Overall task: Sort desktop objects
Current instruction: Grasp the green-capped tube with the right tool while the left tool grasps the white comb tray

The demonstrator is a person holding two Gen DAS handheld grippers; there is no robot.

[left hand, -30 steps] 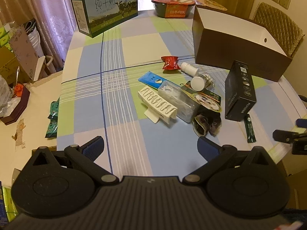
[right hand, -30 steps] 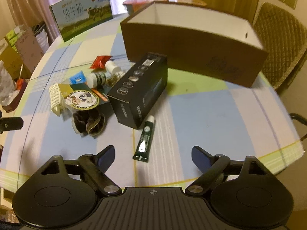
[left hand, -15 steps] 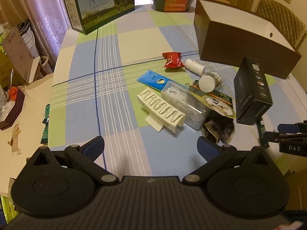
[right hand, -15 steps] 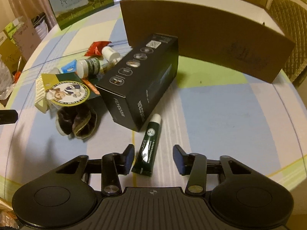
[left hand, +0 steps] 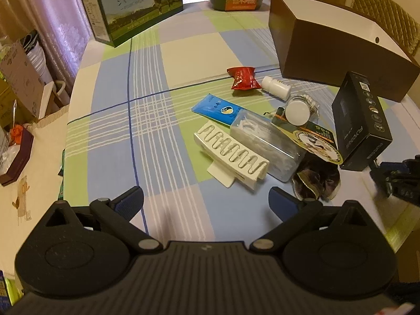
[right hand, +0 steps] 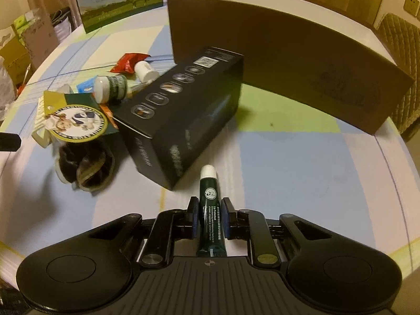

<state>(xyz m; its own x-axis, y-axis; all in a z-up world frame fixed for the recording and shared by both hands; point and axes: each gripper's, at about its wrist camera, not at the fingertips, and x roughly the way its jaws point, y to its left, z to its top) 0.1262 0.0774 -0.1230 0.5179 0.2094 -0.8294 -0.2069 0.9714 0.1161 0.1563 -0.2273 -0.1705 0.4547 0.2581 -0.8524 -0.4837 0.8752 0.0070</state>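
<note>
1. right hand-held gripper (right hand: 208, 216): jaws have just been closing, now pinched on the green tube (right hand: 210, 204), which lies on the worktop (right hand: 302, 162) just beside the black box (right hand: 183, 120).
2. lift straight up, clear of that box; the brown open box (right hand: 288, 60) is beyond.
3. left hand-held gripper (left hand: 207, 200): wide open, empty, above bare cloth near the white clip (left hand: 231, 155).

Warm, dim indoor light is washing both views, brightest at the upper centre of each frame behind the curtains (left hand: 39, 13). Fisheye distortion is bending straight edges and darkening the corners. Motion blur is smearing the right edge of the left wrist view and the lower left of the right wrist view.
</note>
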